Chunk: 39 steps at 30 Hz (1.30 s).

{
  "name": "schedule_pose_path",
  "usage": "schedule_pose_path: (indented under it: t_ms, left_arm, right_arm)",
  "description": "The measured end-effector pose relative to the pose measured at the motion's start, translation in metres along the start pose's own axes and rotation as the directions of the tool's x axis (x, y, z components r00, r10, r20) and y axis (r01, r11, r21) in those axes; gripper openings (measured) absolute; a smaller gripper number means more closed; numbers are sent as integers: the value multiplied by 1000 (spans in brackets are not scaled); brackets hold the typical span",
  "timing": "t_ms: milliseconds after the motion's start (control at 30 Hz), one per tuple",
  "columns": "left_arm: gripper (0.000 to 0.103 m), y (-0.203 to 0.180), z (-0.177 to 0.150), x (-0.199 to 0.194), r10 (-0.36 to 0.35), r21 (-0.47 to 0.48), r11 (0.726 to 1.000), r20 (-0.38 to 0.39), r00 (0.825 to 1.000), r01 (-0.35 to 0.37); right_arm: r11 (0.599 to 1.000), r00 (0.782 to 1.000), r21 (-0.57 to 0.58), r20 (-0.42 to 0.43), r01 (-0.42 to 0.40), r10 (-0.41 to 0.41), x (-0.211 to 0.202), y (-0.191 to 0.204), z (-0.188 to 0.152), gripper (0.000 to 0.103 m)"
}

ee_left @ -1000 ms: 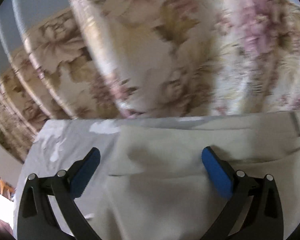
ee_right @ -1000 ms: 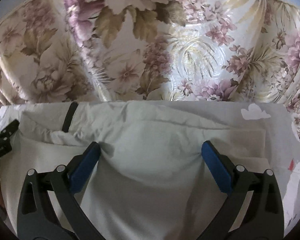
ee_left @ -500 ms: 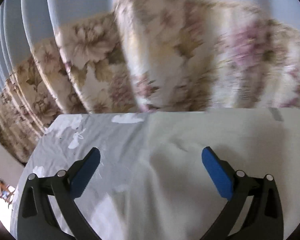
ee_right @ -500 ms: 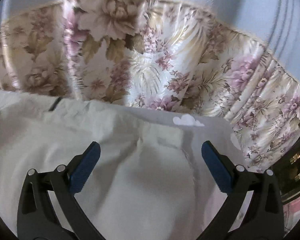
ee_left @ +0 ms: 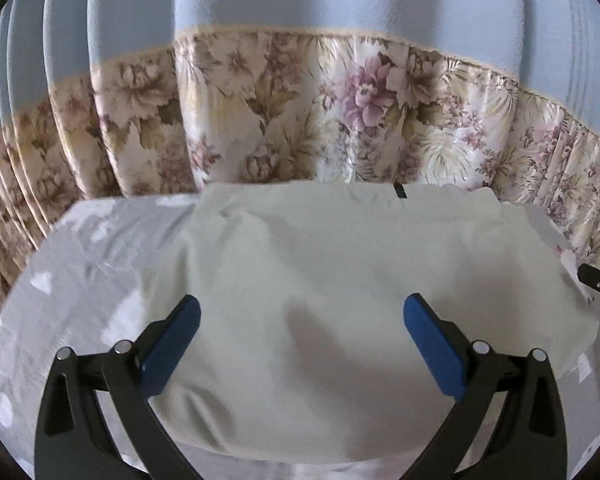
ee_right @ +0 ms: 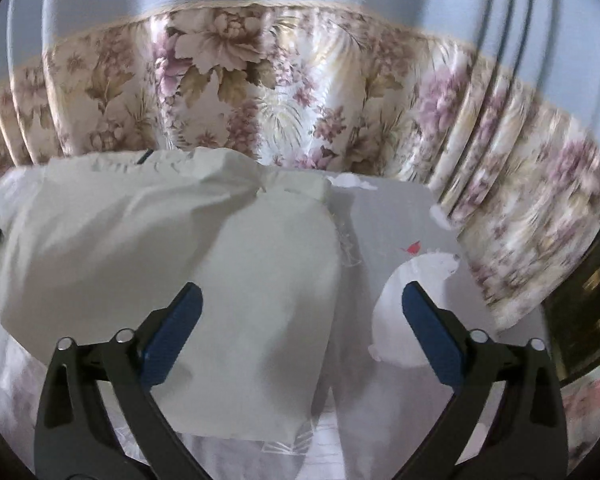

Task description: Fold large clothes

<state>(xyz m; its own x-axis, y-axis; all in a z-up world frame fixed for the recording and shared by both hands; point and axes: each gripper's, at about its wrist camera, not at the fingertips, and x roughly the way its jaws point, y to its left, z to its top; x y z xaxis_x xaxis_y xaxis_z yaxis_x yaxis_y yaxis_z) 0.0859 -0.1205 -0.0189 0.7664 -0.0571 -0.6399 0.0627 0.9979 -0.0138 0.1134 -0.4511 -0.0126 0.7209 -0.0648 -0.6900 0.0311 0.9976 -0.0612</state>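
A folded cream garment [ee_left: 340, 300] lies on a grey printed bedsheet [ee_left: 100, 272] before floral curtains [ee_left: 340, 112]; the left gripper [ee_left: 300, 340] gapes empty, and the right gripper [ee_right: 300, 336], closing, pinches nothing.

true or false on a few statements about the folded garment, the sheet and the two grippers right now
1. The pale garment lies folded on a grey printed sheet. True.
2. The left gripper is clamped on the garment. False: its jaws stand wide apart with nothing pressed between them.
3. A white bear print shows on the sheet to the right of the garment in the right wrist view. True.
4. The curtain behind the sheet is plain red. False: it is floral below and pale blue above.
5. The right gripper holds a fold of cloth. False: its jaws are closing slightly but grip nothing.
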Motion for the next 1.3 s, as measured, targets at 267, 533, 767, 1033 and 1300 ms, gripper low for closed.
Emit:
schedule_pose_path:
  t_ms: [267,533,767,1033,1300]
  left_arm:
    - [102,-9,5,32,23,54,998,-26,999,-22]
    - [102,10,-7,53,-4,2,1000,-56,998,4]
    - [102,11,-15,57,-31,4,1000,-43,999,31]
    - [102,11,-16,59,-32,10,999,-44,999,32]
    - [102,5,-12,47,-102,-8,995,-10,995,101]
  right_arm:
    - [994,984,52,-148,-97,103,64,2,1,91]
    - [979,972,-106,-180,-173,153,73,67,-16,89]
    - [986,970,14,-180,-167,166,79,35,-19,89]
    - [978,967,-4,-153,-207,204,75,41,-22,64]
    - [963,955,33,-122,-268,270,61,44,-14,21]
